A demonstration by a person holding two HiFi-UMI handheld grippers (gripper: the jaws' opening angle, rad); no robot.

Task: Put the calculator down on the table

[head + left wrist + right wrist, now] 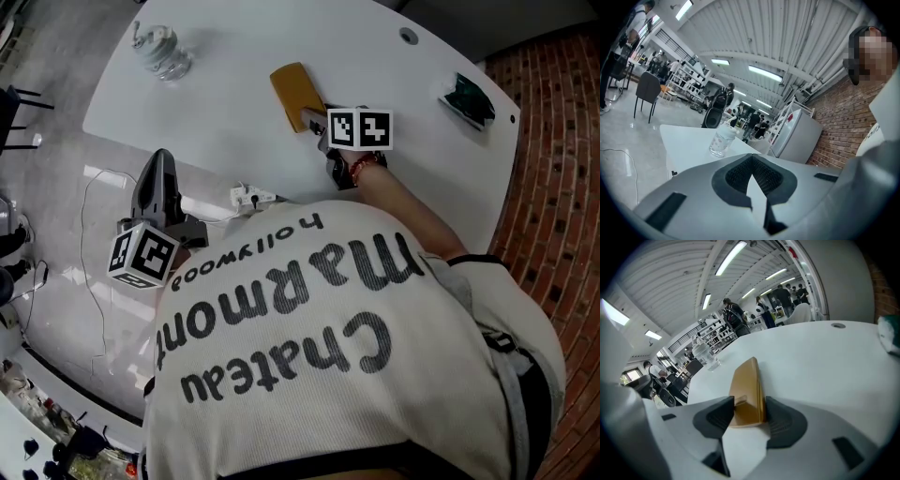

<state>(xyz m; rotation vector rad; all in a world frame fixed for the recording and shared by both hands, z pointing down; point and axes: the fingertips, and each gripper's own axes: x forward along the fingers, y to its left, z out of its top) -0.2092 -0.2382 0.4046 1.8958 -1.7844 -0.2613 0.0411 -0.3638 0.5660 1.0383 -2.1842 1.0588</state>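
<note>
Nearest the head camera, a cream shirt with black lettering (356,356) fills the lower field. Left gripper (161,161), held near the white oval table's (244,56) near left edge: jaws closed tip to tip, nothing between them (confirmed in its own view (752,159)). Right gripper (317,120), reaching over the table: jaws spread wide, standing either side of the near end of the flat mustard-yellow rectangular calculator (292,92); the pads appear just clear of its edges (749,411). Calculator (746,385) lies flat on the tabletop, around the middle. Clear plastic bottle (161,52) stands at the far left of the table; a dark green object (466,97) rests at the far right edge.
</note>
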